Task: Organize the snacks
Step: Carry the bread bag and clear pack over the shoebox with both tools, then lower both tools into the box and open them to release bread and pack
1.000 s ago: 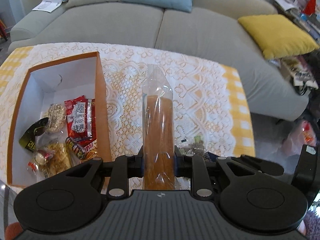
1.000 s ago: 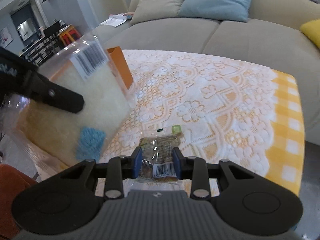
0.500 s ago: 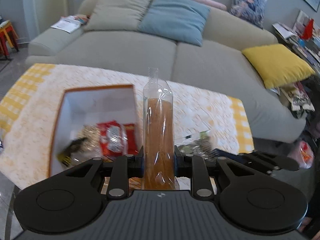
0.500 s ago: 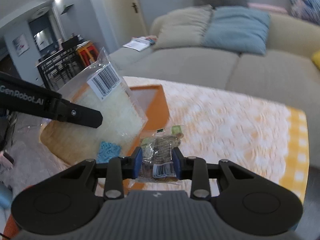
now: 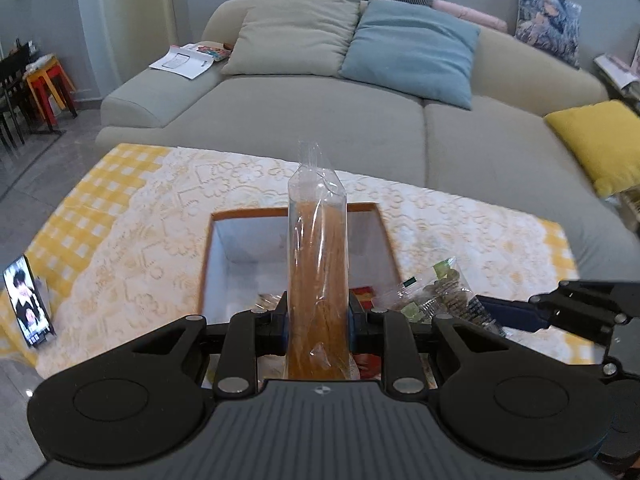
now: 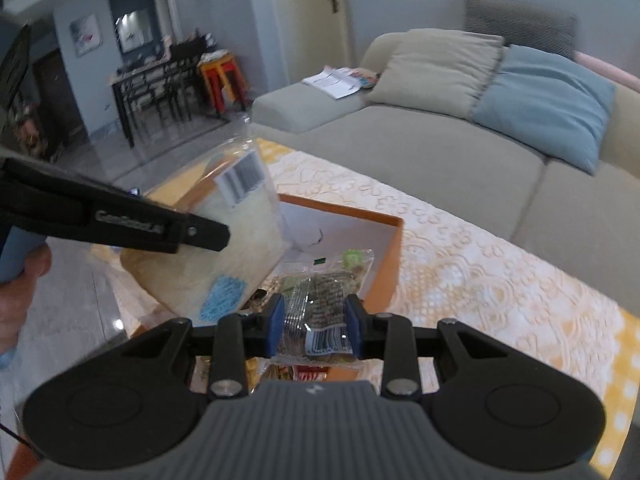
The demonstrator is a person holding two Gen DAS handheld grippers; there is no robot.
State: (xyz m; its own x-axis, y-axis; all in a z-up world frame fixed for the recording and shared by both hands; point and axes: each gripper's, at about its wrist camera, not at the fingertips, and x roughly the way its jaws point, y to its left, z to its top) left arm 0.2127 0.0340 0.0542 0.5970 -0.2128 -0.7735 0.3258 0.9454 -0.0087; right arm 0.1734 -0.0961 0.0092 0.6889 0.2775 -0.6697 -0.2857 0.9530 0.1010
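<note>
Tall clear packet (image 5: 318, 264) of thin orange-brown sticks, barcode sticker

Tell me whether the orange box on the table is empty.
Not empty. The orange box is open-topped, and snack packets lie on its white floor.

Both hand-held grippers are rising off the bench: the left one (image 5: 318, 316) is carrying its noodle bag (image 5: 318, 264) over the box (image 5: 208, 248), and the right one (image 6: 314, 328) is bringing its cookie packet (image 6: 320, 308) above it too.
</note>
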